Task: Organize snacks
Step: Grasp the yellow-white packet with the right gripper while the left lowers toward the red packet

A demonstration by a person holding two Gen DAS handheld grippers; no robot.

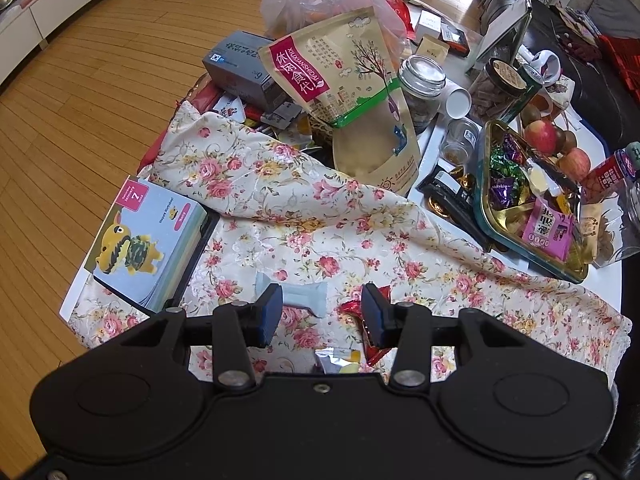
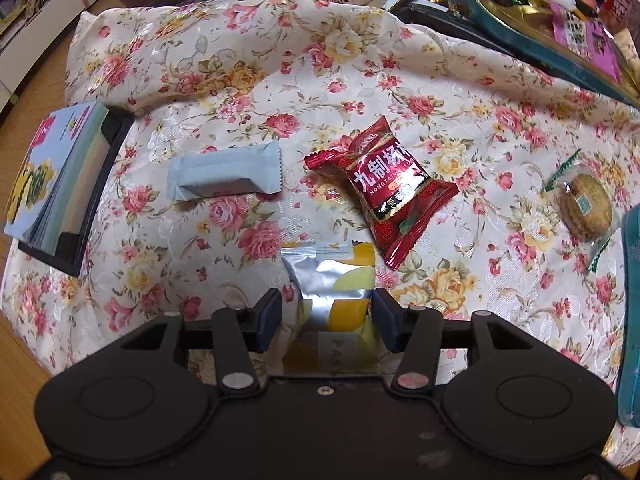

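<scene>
Several wrapped candies (image 1: 506, 184) fill gold tray (image 1: 532, 258) — glass jar (image 1: 420, 84) lidded, upright

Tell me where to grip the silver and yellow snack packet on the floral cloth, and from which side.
Grip the silver and yellow packet across its puffed middle, coming down from above. It lies flat on the floral cloth, so only its two long edges offer purchase. The right gripper already straddles it, jaws either side; whether they touch it yet is unclear.

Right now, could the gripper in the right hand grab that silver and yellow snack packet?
Probably yes. The silver and yellow packet lies flat on the floral cloth, its near end already between the right gripper fingers, with nothing covering it.
</scene>
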